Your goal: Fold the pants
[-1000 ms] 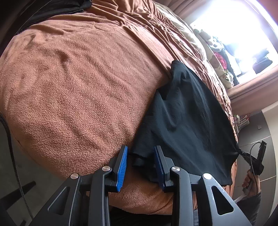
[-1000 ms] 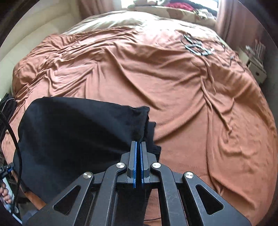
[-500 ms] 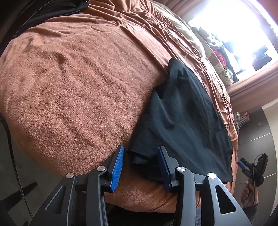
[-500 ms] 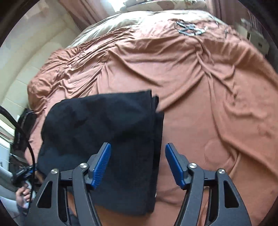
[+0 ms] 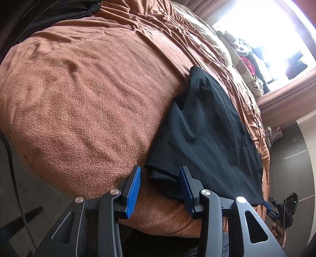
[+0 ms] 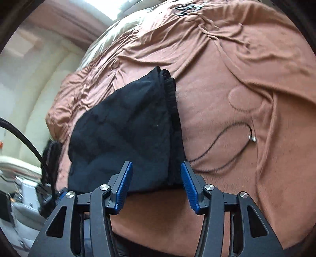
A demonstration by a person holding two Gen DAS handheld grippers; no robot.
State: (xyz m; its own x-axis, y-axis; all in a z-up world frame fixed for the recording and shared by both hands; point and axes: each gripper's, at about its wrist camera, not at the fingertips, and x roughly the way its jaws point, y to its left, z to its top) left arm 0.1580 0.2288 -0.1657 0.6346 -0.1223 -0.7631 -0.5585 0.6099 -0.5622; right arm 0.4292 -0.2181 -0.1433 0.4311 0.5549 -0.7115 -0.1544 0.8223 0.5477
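Black pants (image 5: pixel 205 130) lie folded flat on the brown blanket (image 5: pixel 88 89) near the bed's front edge. My left gripper (image 5: pixel 160 189) is open, its blue pads either side of the pants' near left corner, holding nothing. In the right wrist view the pants (image 6: pixel 122 134) show stacked layered edges on their right side. My right gripper (image 6: pixel 156 185) is open at the pants' near right corner, empty. The right gripper also shows in the left wrist view (image 5: pixel 280 207) at the far lower right.
A thin black cord with a metal ring (image 6: pixel 251 137) lies on the blanket right of the pants. Dark clothing (image 5: pixel 59 9) sits at the bed's far corner. Pillows and stuffed items (image 5: pixel 244 59) line the window side. The bed edge (image 5: pixel 158 227) drops off just ahead of the grippers.
My right gripper opened and let go of the pants' corner, then drew back and tilted. The pants settled flat. My left gripper stayed open and shifted slightly.
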